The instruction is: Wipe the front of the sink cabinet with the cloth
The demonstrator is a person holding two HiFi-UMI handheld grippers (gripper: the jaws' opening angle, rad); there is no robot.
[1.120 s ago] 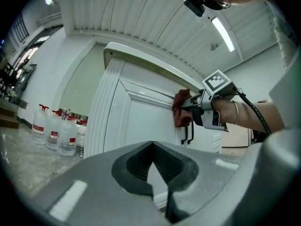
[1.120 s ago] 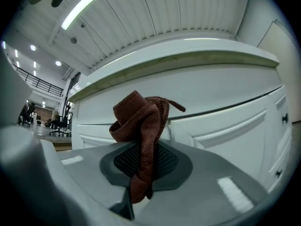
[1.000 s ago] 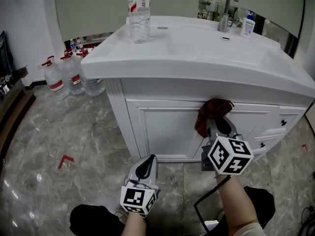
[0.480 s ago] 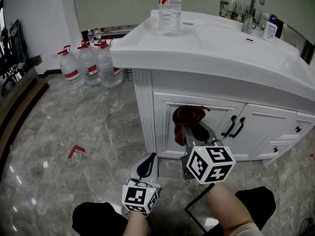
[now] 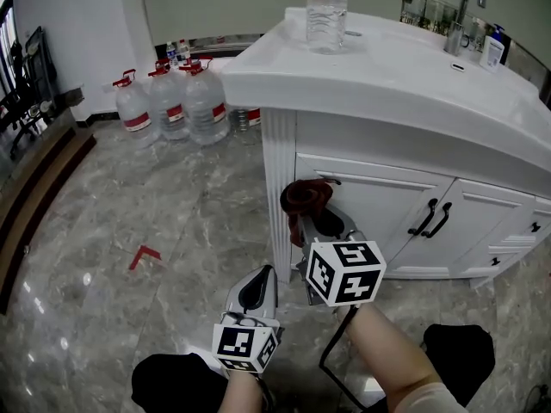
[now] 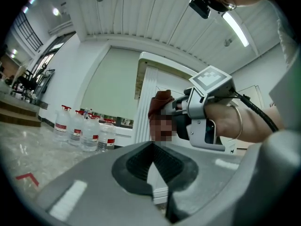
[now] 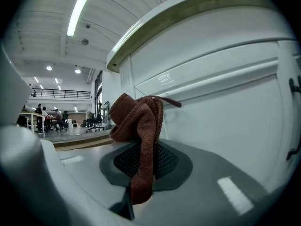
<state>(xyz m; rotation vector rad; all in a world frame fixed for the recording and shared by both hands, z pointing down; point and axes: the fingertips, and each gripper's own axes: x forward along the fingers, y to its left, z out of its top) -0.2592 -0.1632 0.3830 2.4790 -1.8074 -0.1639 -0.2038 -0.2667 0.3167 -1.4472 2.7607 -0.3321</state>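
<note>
A dark red cloth is bunched against the left end of the white sink cabinet, beside its fluted corner post. My right gripper is shut on the cloth, a strip of it hanging down between the jaws. In the right gripper view the cabinet front fills the right side. My left gripper hangs low in front of me, shut and empty, apart from the cabinet. In the left gripper view the cloth shows ahead, held at the corner post.
A clear water bottle stands on the white countertop, with a tap and a soap bottle at the back right. Several large water jugs stand on the marble floor at left. Black door handles lie right of the cloth.
My right gripper has carried the cloth leftward along the cabinet front, from near the middle doors to the left corner post. The left gripper has stayed put.
</note>
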